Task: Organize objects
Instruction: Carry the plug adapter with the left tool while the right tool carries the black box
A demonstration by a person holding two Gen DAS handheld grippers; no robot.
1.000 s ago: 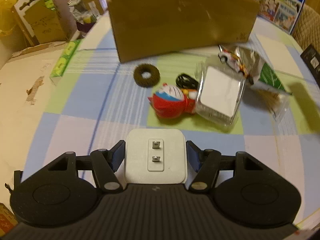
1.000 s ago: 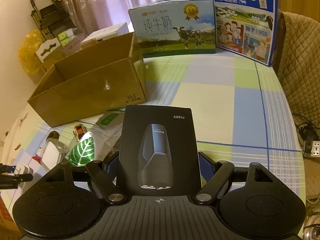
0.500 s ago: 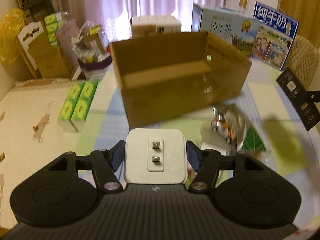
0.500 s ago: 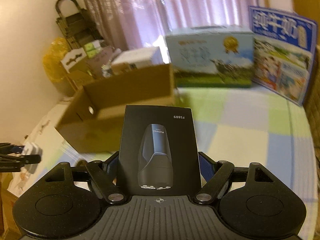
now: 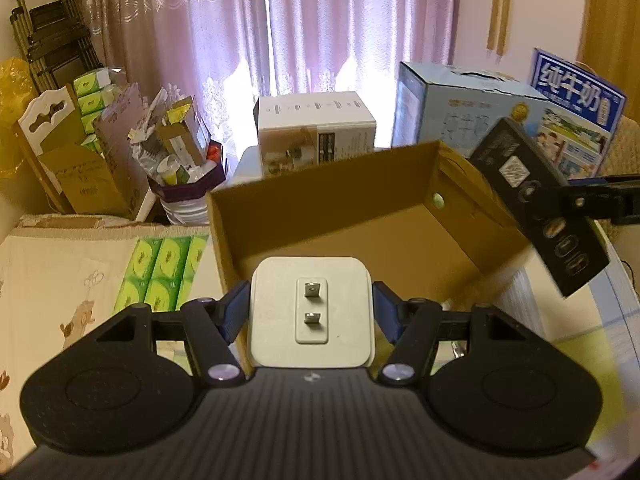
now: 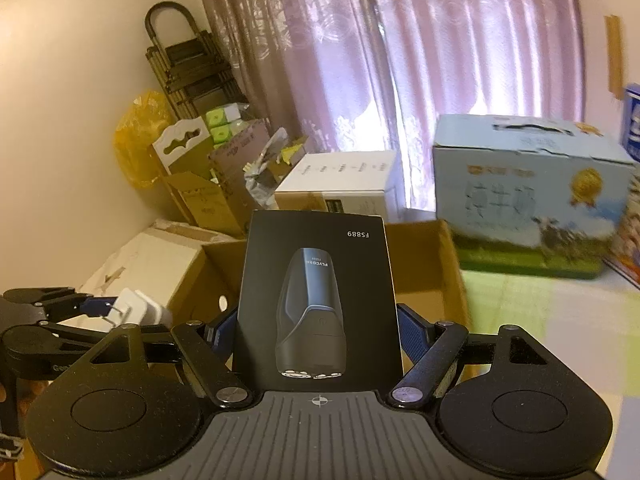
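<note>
My left gripper (image 5: 310, 312) is shut on a white square plug adapter (image 5: 310, 296), prongs facing the camera, held over the near wall of an open brown cardboard box (image 5: 344, 184). My right gripper (image 6: 318, 332) is shut on a black shaver box (image 6: 316, 292) marked FS889, held upright before the same cardboard box (image 6: 424, 260). In the left wrist view the shaver box (image 5: 540, 204) hangs over the cardboard box's right wall. In the right wrist view the adapter (image 6: 138, 306) and the left gripper (image 6: 100, 312) show at lower left. The cardboard box's floor looks bare.
Behind the cardboard box stand a white carton (image 5: 316, 132) and two blue milk cartons (image 5: 452, 108) (image 5: 576, 108). Green tissue packs (image 5: 160, 272) lie left of it. Cluttered boxes and a folded trolley (image 5: 44, 40) line the left wall before purple curtains. Checked tablecloth (image 6: 560, 312) spreads right.
Both grippers rose and moved toward the cardboard box, keeping their loads. The toys and packets on the table dropped out of view, and the box's inside came into sight.
</note>
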